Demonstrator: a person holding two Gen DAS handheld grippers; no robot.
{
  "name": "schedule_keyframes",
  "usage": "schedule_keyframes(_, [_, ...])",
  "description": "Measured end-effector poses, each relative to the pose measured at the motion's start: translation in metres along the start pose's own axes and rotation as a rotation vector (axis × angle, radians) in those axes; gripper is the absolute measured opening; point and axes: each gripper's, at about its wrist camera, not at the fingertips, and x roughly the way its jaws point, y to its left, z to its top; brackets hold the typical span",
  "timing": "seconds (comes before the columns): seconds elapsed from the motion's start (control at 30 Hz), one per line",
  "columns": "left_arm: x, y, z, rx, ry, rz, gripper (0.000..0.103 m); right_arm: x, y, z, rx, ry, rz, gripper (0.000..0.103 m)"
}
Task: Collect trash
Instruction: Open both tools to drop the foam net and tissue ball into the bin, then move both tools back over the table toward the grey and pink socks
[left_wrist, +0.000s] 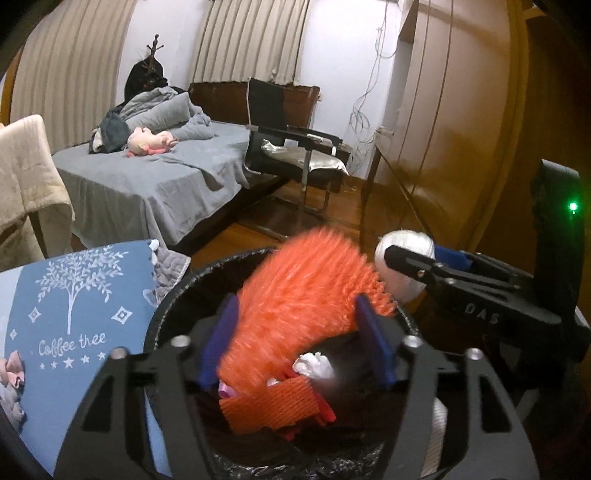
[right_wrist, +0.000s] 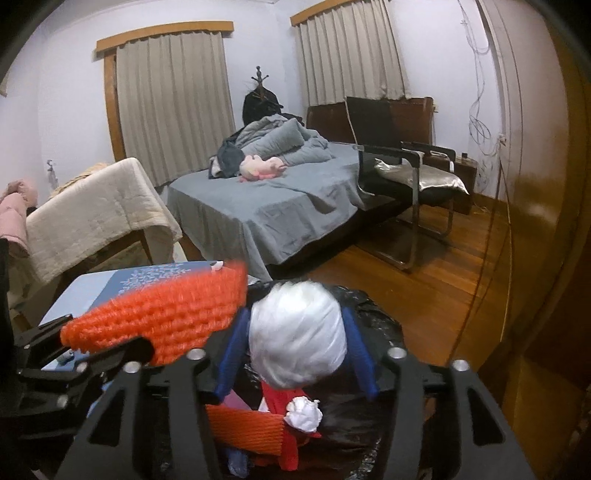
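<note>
Orange foam net (left_wrist: 295, 291) is gripped by left gripper (left_wrist: 295, 339) over the black-lined bin (left_wrist: 173, 295); white wad (right_wrist: 297, 336) is pinched by right gripper (right_wrist: 295, 350). Pink jacket (right_wrist: 14, 218) is seen only in right view.

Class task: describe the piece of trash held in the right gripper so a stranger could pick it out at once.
Start at the black-lined trash bin in the foreground, near the grey bed. Above it, the right gripper clamps a white crumpled ball between blue pads. Unlike the orange foam net beside it, it is round, white and glossy.
</note>
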Motion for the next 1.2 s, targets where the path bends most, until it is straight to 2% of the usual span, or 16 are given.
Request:
schedule_keyframes(0.17, [-0.003, 0.014, -0.005, -0.024, 0.004, 0.025, 0.080, -0.004, -0.001, -0.002, -0.003, -0.014, -0.021, 0.082])
schedule_keyframes(0.27, [-0.013, 0.025, -0.009, -0.017, -0.008, 0.070, 0.087, -0.007, 0.003, 0.000, -0.007, -0.027, -0.022, 0.094])
schedule_keyframes(0.33, [-0.021, 0.034, -0.011, -0.019, -0.015, 0.105, 0.088, -0.009, 0.008, 0.001, -0.009, -0.034, -0.013, 0.096])
schedule_keyframes(0.57, [-0.056, 0.076, -0.019, -0.067, -0.046, 0.234, 0.091, -0.004, 0.038, 0.001, -0.016, -0.020, 0.049, 0.097])
schedule_keyframes(1.0, [-0.120, 0.156, -0.046, -0.163, -0.067, 0.493, 0.091, 0.027, 0.137, -0.009, -0.089, 0.020, 0.220, 0.097])
schedule_keyframes(1.2, [-0.142, 0.197, -0.065, -0.214, -0.054, 0.590, 0.091, 0.042, 0.177, -0.016, -0.123, 0.032, 0.282, 0.097])
